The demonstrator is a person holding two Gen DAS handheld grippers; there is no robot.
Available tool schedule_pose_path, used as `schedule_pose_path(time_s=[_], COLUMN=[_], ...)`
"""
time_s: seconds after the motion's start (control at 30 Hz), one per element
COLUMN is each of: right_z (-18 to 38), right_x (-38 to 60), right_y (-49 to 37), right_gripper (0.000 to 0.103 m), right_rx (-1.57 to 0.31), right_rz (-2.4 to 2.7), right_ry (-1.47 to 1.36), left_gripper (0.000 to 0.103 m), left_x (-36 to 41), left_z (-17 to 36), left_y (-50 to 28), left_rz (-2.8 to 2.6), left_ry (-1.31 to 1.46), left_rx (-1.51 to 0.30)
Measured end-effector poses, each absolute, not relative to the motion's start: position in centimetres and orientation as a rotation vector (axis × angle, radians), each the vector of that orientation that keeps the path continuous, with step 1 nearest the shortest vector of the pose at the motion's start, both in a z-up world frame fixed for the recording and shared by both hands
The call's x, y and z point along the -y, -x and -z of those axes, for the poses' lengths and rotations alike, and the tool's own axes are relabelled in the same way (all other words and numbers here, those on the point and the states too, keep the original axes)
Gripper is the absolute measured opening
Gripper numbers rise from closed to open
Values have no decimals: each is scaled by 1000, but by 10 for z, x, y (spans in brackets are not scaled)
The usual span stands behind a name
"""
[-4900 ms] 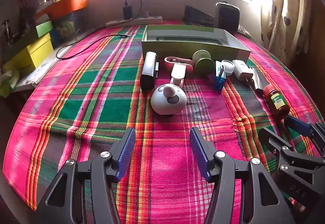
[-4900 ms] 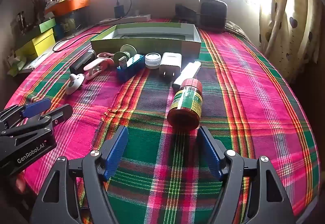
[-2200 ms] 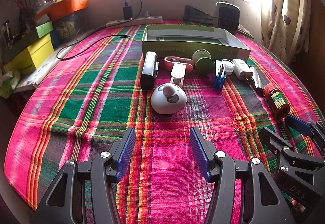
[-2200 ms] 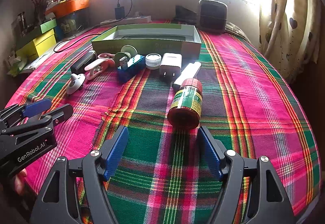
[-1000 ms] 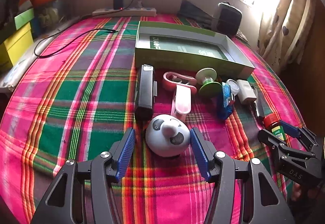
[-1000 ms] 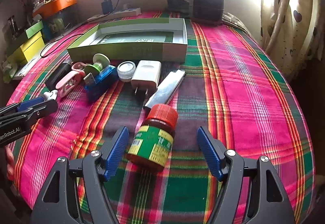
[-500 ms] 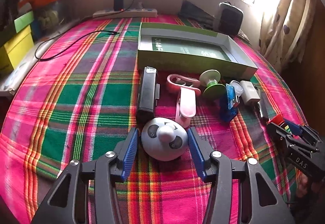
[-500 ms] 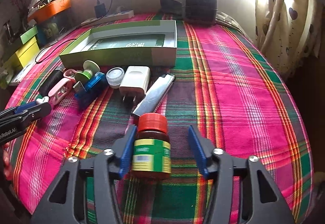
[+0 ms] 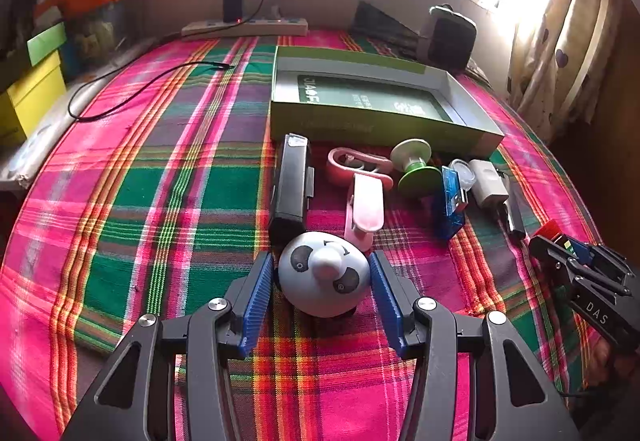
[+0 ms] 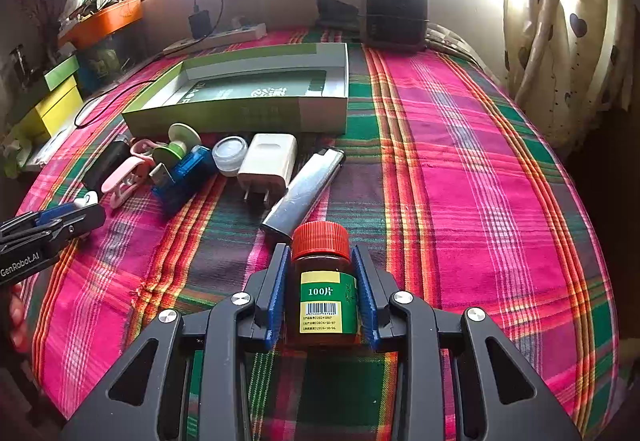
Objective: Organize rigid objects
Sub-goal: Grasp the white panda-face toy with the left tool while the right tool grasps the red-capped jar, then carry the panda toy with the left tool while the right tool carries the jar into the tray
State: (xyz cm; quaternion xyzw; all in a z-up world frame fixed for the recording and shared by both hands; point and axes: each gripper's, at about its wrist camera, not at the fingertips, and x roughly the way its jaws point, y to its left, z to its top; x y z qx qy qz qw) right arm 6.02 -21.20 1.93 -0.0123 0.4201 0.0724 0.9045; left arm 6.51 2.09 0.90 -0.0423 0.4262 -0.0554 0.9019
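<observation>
Here we see the plaid cloth (image 10: 480, 161) carrying the open green box (image 10: 240, 109) at the back. In front, our left gripper (image 9: 322, 273) clamps the panda-faced dome (image 9: 324, 279) — while our right gripper (image 10: 322, 281) is closing, pads against the red-capped bottle (image 10: 326, 289).

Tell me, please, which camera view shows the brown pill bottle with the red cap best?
The right wrist view: the pill bottle fills the centre between the right gripper's closing jaws, its green label and barcode readable. In the left wrist view only its red cap peeks out at the right edge, behind that gripper.
</observation>
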Motion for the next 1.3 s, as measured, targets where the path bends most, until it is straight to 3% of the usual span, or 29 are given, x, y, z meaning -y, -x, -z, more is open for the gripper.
schedule_pose_path(time_s=[0.83,1.3], right_z=[-70,-63], right_x=[209,193], right_y=[-111,-181], right_gripper=[33,33], right_rx=[-778,-837], right_rz=[-233,-314], right_ry=[44,41], left_gripper=[48,48], left_x=[-22,-19], left_z=[-62,-55], left_y=[-122,-191], left_rz=[199,191], left_ry=[79,71], left_rx=[-796,-833])
